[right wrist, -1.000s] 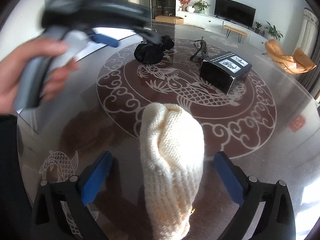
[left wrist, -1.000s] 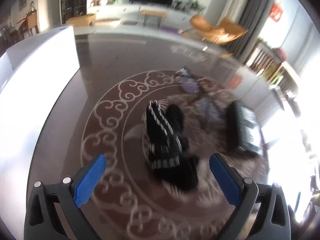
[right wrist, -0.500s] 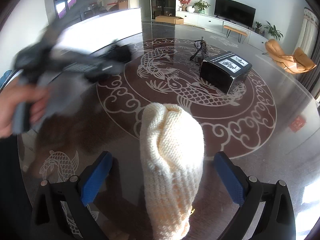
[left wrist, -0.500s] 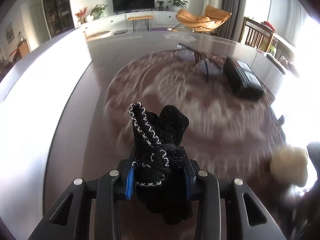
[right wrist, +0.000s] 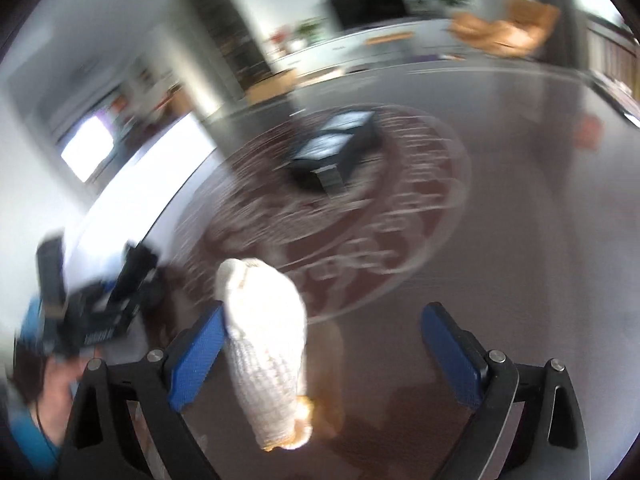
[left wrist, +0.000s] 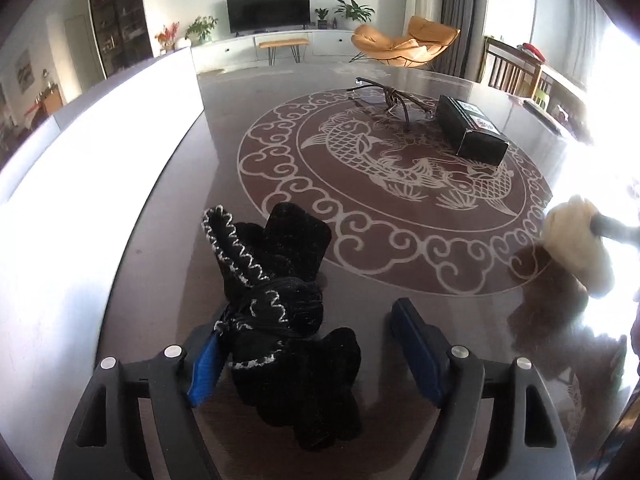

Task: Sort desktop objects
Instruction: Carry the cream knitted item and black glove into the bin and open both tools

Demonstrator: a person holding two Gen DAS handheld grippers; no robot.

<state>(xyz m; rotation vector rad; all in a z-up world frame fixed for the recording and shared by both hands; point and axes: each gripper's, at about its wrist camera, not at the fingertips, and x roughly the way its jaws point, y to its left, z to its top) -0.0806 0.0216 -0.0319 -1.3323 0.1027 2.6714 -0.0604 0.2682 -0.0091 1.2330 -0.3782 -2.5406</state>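
Since half a second ago, the left gripper (left wrist: 308, 354) has let go of the black glove (left wrist: 280, 304), and the right view has swung and blurred.

Left wrist view: the jaws are opening. The black glove lies on the dark table (left wrist: 180, 216) between them, against the left pad, clear of the right pad. It looks light, soft and floppy, best pinched across its bunched middle. Farther back sit a black box (left wrist: 472, 132) and eyeglasses (left wrist: 394, 98). The cream glove (left wrist: 576, 248) shows at the far right.

Right wrist view: the right gripper (right wrist: 324, 354) is closing but wide; the cream glove (right wrist: 268, 344) touches the left pad only. It is a soft knit and likely light. Earlier it sat centred between the pads.
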